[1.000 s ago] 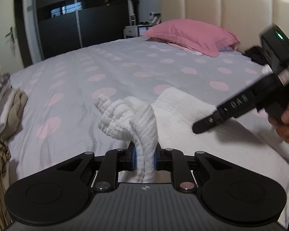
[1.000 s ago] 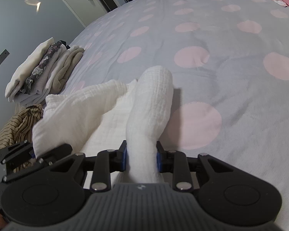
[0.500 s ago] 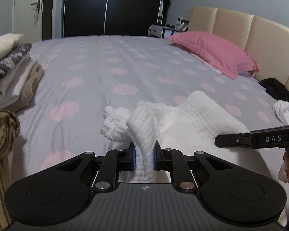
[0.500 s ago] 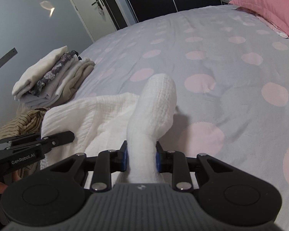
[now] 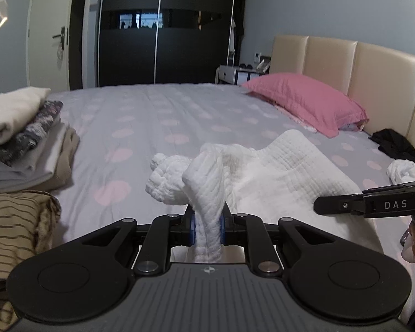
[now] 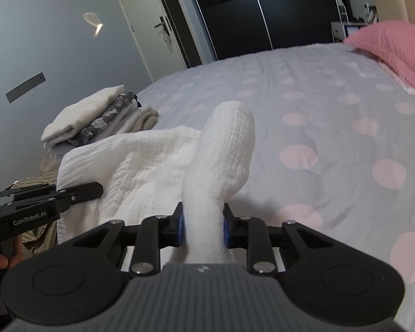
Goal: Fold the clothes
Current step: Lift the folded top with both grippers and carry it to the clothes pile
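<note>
A white textured garment [image 5: 285, 171] hangs lifted over the bed, stretched between both grippers. My left gripper [image 5: 206, 228] is shut on a bunched corner of it, and a knotted lump of the cloth sticks out just beyond. My right gripper [image 6: 203, 228] is shut on another bunched corner that stands up in a thick roll; the white garment [image 6: 130, 171] spreads away to its left. In the left wrist view the right gripper [image 5: 373, 203] shows as a black bar at the right edge. The left gripper [image 6: 44, 202] shows at the left edge of the right wrist view.
A stack of folded clothes [image 5: 22, 138] sits at the left on the grey bed [image 5: 163, 116] with pink dots. A striped garment [image 5: 11, 221] lies below the stack. A pink pillow [image 5: 304, 99], a black item [image 5: 395, 144] and a white crumpled cloth [image 5: 406, 170] lie near the beige headboard.
Both grippers have risen and tilted up with the garment held, so the views now show more of the room. The cloth lifts higher off the bed.
</note>
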Tool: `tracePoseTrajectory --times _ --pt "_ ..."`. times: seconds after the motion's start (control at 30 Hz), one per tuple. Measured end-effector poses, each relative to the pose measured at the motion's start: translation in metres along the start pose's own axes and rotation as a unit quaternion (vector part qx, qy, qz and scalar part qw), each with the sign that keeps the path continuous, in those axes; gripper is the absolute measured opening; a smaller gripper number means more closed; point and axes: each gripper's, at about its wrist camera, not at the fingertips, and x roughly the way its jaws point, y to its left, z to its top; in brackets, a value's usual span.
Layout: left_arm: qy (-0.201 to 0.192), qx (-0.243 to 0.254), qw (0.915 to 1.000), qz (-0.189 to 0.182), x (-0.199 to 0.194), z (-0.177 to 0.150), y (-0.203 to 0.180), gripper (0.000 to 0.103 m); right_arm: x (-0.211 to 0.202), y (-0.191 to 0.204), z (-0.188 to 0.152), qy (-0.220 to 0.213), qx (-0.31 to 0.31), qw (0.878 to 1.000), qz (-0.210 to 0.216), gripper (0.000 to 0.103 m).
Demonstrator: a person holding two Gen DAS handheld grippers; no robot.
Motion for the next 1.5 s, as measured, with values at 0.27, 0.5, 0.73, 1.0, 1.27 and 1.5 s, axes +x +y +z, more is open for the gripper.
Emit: tracePoseTrajectory --times 0.27,0.5,0.73,1.0,1.27,1.5 --pt "-0.051 -0.021 0.9981 0.026 -0.061 0.007 0.013 0.013 -0.033 0.047 0.017 -0.042 -0.049 0.997 0.029 0.027" --pt "-0.106 -0.036 0.9917 0.063 -0.128 0.025 0.037 0.013 -0.059 0.099 0.034 -0.076 -0.073 0.992 0.075 0.027" --pt "-0.139 -0.038 0.9857 0.088 -0.184 0.054 0.069 0.013 -0.071 0.14 0.052 -0.087 -0.058 0.985 0.138 0.027" --pt "-0.133 -0.028 0.9823 0.128 -0.231 0.072 0.105 0.013 -0.084 0.157 0.065 -0.073 -0.058 0.975 0.203 0.027" --pt "-0.097 -0.024 0.9796 0.174 -0.242 0.084 0.14 0.013 -0.068 0.145 0.069 -0.017 -0.033 0.968 0.248 0.027" --pt "-0.052 -0.022 0.9786 0.198 -0.22 0.09 0.173 0.013 -0.035 0.141 0.069 0.039 -0.011 0.966 0.254 0.027"
